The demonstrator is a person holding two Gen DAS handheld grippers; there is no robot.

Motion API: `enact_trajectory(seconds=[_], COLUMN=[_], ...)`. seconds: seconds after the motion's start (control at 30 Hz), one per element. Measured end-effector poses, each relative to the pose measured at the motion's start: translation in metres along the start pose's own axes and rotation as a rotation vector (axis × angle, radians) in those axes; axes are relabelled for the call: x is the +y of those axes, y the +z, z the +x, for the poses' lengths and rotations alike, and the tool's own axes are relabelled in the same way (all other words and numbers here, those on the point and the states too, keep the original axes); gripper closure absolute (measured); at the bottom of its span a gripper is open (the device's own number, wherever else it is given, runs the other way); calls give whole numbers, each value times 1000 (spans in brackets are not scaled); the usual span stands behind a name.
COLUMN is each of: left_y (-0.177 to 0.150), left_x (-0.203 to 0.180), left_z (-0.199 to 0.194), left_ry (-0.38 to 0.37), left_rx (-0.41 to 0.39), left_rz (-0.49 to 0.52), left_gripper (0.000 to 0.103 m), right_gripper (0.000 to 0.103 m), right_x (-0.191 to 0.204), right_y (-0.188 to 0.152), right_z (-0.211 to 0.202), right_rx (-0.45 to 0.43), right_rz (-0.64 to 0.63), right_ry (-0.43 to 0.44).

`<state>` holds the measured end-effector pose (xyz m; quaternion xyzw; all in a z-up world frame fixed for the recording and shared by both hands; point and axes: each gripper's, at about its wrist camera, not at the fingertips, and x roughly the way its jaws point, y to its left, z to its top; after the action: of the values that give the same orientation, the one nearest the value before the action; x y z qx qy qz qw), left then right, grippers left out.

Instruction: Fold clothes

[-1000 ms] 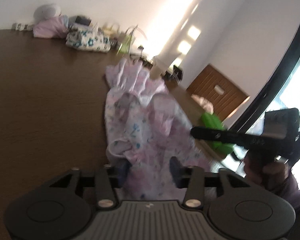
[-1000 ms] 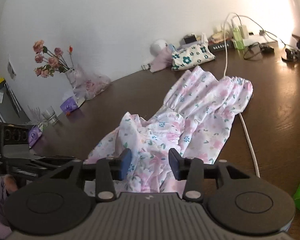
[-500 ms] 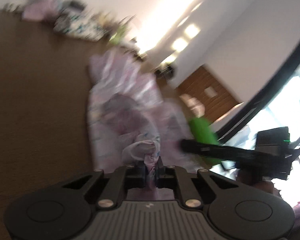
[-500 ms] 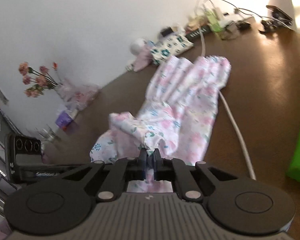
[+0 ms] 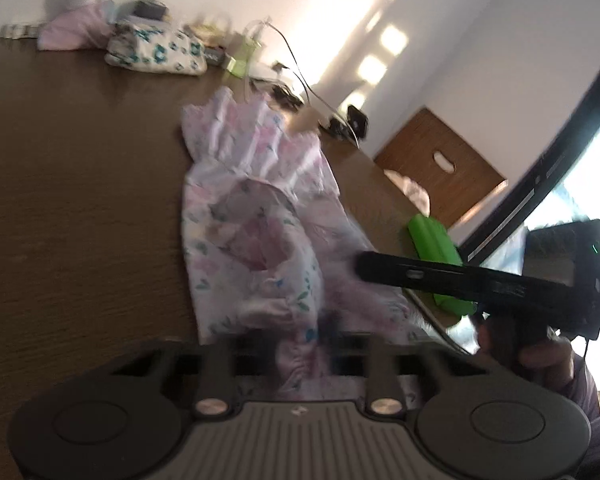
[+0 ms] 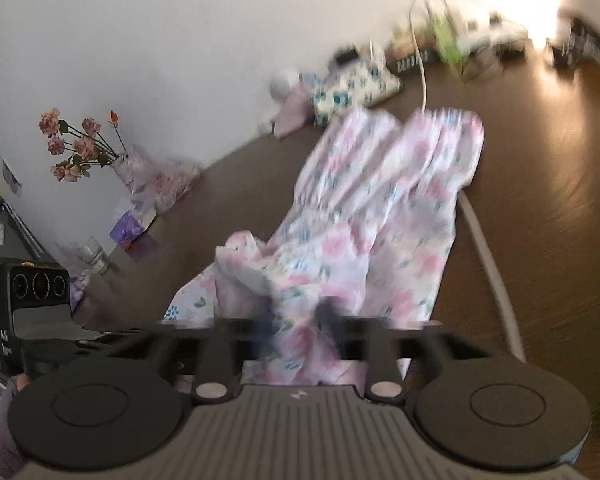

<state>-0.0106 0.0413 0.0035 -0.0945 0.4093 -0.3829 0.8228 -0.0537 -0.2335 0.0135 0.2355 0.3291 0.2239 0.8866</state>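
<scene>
One floral dress point(image 6: 384, 208) stretches lengthwise along the brown counter point(image 5: 68, 184), near end bunched for folding. Left tool point(image 5: 300, 334) and right tool point(image 6: 296, 322) each straddle cloth, but blur hides whether they're clenched; I cannot tell.

A vase of pink flowers point(image 6: 74, 148) stands by the wall. A floral pouch point(image 5: 156, 52) lies on the brown table point(image 5: 60, 184). A white cable point(image 6: 488, 264) runs nearby.

no readable text, labels or numbers — all too blurred
</scene>
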Motion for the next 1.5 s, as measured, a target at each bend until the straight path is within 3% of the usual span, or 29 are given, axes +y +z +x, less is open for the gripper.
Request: enact_trajectory(seconds=[0.17, 0.3, 0.4, 0.47, 0.5, 0.53, 0.6, 0.8, 0.87, 0.9, 0.93, 0.97, 1.03, 1.17, 1.2, 1.27, 1.33, 1.4, 1.5], left_y=[-1, 1, 2, 2, 3, 4, 5, 25, 28, 30, 30, 30, 30, 32, 32, 32, 35, 34, 21], left_x=[-1, 1, 0, 2, 4, 5, 8, 12, 8, 6, 5, 4, 3, 9, 12, 14, 12, 4, -14], left_z=[-11, 6, 9, 7, 3, 0, -7, 1, 8, 10, 11, 11, 9, 23, 28, 23, 9, -11, -42], left_ry=[-60, -20, -28, -27, -23, -18, -9, 19, 5, -6, -28, -56, -92, -12, 4, 0, -16, -17, 45], left_rx=[-49, 7, 13, 3, -15, -32, -68, -79, -73, -73, -77, -89, -117, -63, -43, -48, -64, -89, -130], left_rz=[17, 11, 33, 26, 20, 14, 1, -37, -29, -23, -21, -23, -26, -56, -71, -78, -58, 20, 202], left_gripper=[90, 90, 89, 84, 74, 56, 42, 46, 56, 77, 91, 91, 90, 89, 87, 76, 41, 28, 26], right_gripper=[99, 99, 92, 83, 71, 61, 60, 60, 61, 66, 82, 91, 93, 90, 89, 79, 51, 49, 51], right_x=[11, 8, 4, 5, 6, 7, 8, -1, -6, -9, -12, -13, -11, -4, 1, 12, 24, 33, 35], right_y=[-5, -10, -11, -10, -10, -9, -5, -2, -5, -7, -8, -10, -11, -8, -8, -8, -10, -13, -10], right_z=[-28, -23, -13, -20, -24, -30, -42, -49, -40, -33, -27, -25, -25, -32, -36, -43, -46, -47, -38], right_rx=[-71, -42, -22, -54, -72, -97, -137, -118, -80, -60, -43, -36, -49, -78, -89, -101, -94, -83, -67], right_rz=[-29, -36, -29, -40, -47, -56, -77, -74, -48, -27, -5, 15, 22, -24, -54, -128, -207, -266, -269], right_ry=[-49, -120, -124, -104, -93, -88, -91, -105, -96, -89, -78, -63, -59, -87, -82, -65, -45, -26, -22])
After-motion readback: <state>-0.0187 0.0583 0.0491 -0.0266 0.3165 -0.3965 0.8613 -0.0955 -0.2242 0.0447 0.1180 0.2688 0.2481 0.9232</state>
